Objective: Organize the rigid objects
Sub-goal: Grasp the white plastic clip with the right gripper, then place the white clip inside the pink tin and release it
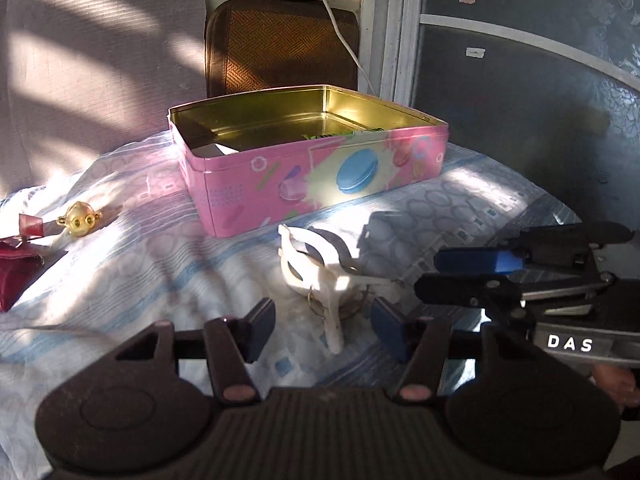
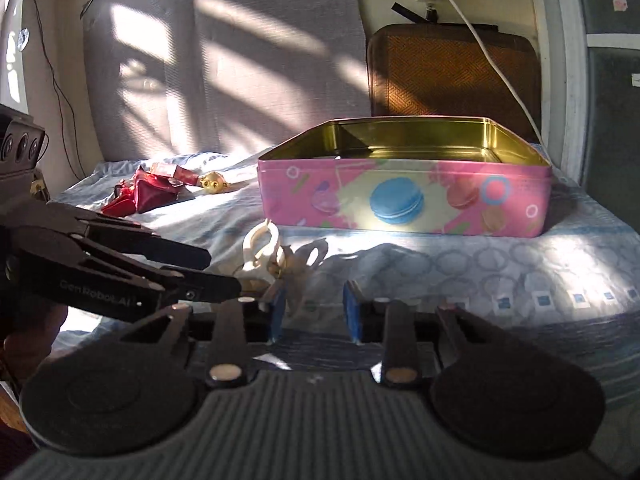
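Sunlight fell in stripes across a bed covered with a pale blue patterned sheet (image 1: 168,264), a grey curtain (image 2: 240,60) hanging behind it.

The left gripper (image 1: 323,326) hung low over the sheet with its blue-padded jaws apart, and nothing was pinched: the white plastic clip (image 1: 320,276) lay on the fabric just ahead of the gap, its long tail reaching toward the space between the pads, no pad pressing on it. The right gripper (image 2: 314,312) sat close beside it, jaws also standing apart, bare sheet between them. Seen from the left wrist, that right gripper (image 1: 472,276) came in from the right edge, its fingers stacked one over the other and pointing at the clip. From the right wrist view, the left gripper's black fingers (image 2: 212,288) reached in from the left, tips near the same clip (image 2: 272,264).

Further out, the open pink tin (image 1: 320,184) with a blue macaron on its side stood beyond the clip, gold inside, a few flat items on its floor that were hard to make out. Off to the left lay a small gold trinket (image 1: 80,220) and, beside it, crumpled red wrapping (image 1: 18,264). Behind the tin a brown woven cushion (image 1: 280,44) leaned upright, a white cable (image 1: 340,36) trailing down over it.
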Action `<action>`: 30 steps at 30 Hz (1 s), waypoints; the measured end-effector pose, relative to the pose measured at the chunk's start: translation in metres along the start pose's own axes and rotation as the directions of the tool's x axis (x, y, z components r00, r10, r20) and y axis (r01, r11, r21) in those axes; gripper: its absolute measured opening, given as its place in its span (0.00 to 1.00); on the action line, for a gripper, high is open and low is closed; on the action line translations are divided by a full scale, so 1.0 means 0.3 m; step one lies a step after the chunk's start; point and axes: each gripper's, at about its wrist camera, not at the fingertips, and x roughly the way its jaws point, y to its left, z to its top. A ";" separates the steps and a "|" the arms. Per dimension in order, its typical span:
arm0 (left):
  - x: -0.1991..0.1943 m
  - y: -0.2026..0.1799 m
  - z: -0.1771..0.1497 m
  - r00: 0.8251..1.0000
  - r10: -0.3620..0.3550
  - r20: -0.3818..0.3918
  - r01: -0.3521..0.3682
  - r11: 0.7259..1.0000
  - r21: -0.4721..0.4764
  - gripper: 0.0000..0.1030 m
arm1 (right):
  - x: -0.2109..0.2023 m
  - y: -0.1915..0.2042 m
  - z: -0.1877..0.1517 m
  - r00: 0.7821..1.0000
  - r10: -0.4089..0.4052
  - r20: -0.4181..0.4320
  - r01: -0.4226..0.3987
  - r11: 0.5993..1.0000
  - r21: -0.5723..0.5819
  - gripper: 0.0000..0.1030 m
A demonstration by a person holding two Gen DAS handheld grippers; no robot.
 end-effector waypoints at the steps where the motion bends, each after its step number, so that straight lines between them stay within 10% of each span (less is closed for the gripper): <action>1: 0.003 -0.002 -0.003 1.000 0.019 -0.004 -0.019 1.000 0.008 0.47 | 0.009 0.009 -0.004 1.000 0.006 -0.002 -0.006 1.000 -0.016 0.29; 7: 0.056 -0.006 -0.009 0.998 0.055 -0.020 -0.054 0.997 0.059 0.08 | 0.099 0.027 -0.009 0.999 0.029 -0.041 -0.032 0.997 -0.071 0.17; 8: 0.056 -0.011 0.002 0.998 0.065 -0.016 -0.064 0.996 0.063 0.07 | 0.111 0.027 -0.007 0.998 0.027 -0.050 -0.031 0.997 -0.068 0.05; 15: -0.068 0.006 0.202 0.972 0.054 0.231 -0.081 0.991 0.106 0.07 | -0.013 0.007 0.131 0.979 -0.012 0.202 0.037 0.992 -0.120 0.05; 19: 0.062 -0.020 0.354 0.970 0.065 0.234 -0.098 0.986 0.133 0.07 | 0.045 -0.049 0.243 0.951 -0.133 0.280 0.182 0.971 -0.155 0.05; 25: 0.399 0.052 0.510 0.999 0.017 0.027 -0.016 0.999 -0.043 0.08 | 0.300 -0.253 0.367 0.976 -0.196 0.096 0.204 0.975 -0.084 0.05; 30: 0.525 0.053 0.546 0.993 0.109 -0.047 -0.111 0.993 -0.046 0.20 | 0.443 -0.366 0.403 0.981 -0.174 -0.082 0.175 0.985 0.004 0.08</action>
